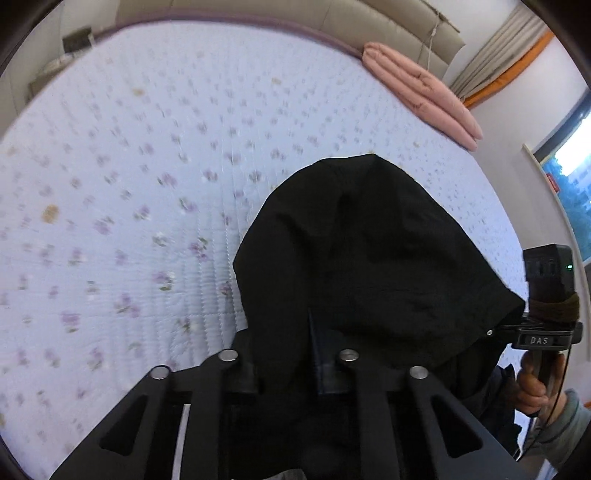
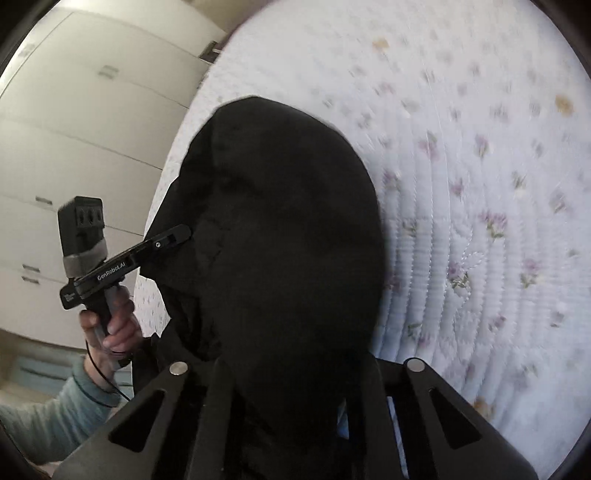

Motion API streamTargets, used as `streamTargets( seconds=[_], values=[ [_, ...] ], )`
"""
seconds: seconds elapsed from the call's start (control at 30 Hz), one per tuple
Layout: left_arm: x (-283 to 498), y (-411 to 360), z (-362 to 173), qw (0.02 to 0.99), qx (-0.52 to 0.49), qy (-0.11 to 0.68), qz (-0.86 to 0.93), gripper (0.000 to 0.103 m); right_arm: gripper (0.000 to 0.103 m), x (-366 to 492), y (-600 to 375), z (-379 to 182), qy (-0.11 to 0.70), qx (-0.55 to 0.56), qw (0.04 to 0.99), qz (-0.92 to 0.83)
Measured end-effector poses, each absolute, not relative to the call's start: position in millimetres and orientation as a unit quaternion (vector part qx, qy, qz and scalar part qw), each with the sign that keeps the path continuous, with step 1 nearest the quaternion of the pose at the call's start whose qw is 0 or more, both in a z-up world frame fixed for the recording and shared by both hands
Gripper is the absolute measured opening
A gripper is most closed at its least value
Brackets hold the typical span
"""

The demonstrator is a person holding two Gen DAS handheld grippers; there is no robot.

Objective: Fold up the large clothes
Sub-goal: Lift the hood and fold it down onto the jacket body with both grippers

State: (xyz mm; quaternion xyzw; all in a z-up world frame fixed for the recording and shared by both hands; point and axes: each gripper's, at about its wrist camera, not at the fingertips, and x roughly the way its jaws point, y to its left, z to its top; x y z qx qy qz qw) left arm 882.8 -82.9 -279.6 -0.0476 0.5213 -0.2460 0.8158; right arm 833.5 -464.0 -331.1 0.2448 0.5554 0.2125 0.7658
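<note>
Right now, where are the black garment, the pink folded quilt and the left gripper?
black garment [image 1: 369,251]: left wrist view, middle of its draped fabric.
pink folded quilt [image 1: 421,96]: left wrist view, middle of its upper fold.
left gripper [image 2: 183,233]: right wrist view, fingertips at the garment's edge.

A bedroom in someone's home. A wide bed [image 1: 147,166] fills most of the room, spread with a pale quilted cover sprigged with small purple flowers, and a padded beige headboard [image 1: 351,22] runs behind it. A folded pink duvet [image 1: 424,92] lies near one corner (by the curtained window [image 1: 569,177]). Tall white wardrobe doors [image 2: 85,129] line the other wall.
</note>
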Motion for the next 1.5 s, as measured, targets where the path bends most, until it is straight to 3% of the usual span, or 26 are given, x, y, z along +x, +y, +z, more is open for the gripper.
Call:
streamTargets(
  seconds=[0.4,0.63,0.77,0.97,1.07,1.3,1.33,1.37,1.43,1.5],
  values=[
    [736,-55,-143,0.869,0.004,0.418,-0.264,0.016,0.013,710,-410,-202,0.47,0.174,0.831,0.243],
    [627,-52,-105,0.869,0.071,0.4,-0.283,0.017,0.013,619,-387,-173,0.458,0.136,0.849,0.227],
    [562,-45,-114,0.844,0.096,0.433,-0.302,0.024,0.017,567,-375,-170,0.462,0.103,0.858,0.2],
    [489,-34,-184,0.767,0.139,0.549,-0.303,0.025,0.022,510,-373,-211,0.537,0.066,0.827,0.151],
    [475,-26,-202,0.754,0.144,0.572,-0.29,0.025,0.031,488,-369,-227,0.564,0.057,0.814,0.125],
    [491,-8,-198,0.767,0.102,0.568,-0.28,0.025,0.032,489,-376,-207,0.533,0.072,0.834,0.122],
    [491,-2,-194,0.771,0.088,0.565,-0.281,0.025,0.036,488,-380,-198,0.521,0.051,0.844,0.116],
    [496,4,-188,0.775,0.072,0.561,-0.28,0.025,0.048,491,-378,-195,0.515,0.023,0.851,0.105],
    [503,13,-181,0.782,0.055,0.556,-0.277,0.025,0.058,491,-360,-195,0.497,-0.056,0.862,0.078],
    [502,18,-175,0.787,0.054,0.551,-0.273,0.025,0.058,494,-353,-206,0.502,-0.078,0.858,0.081]
  ],
)
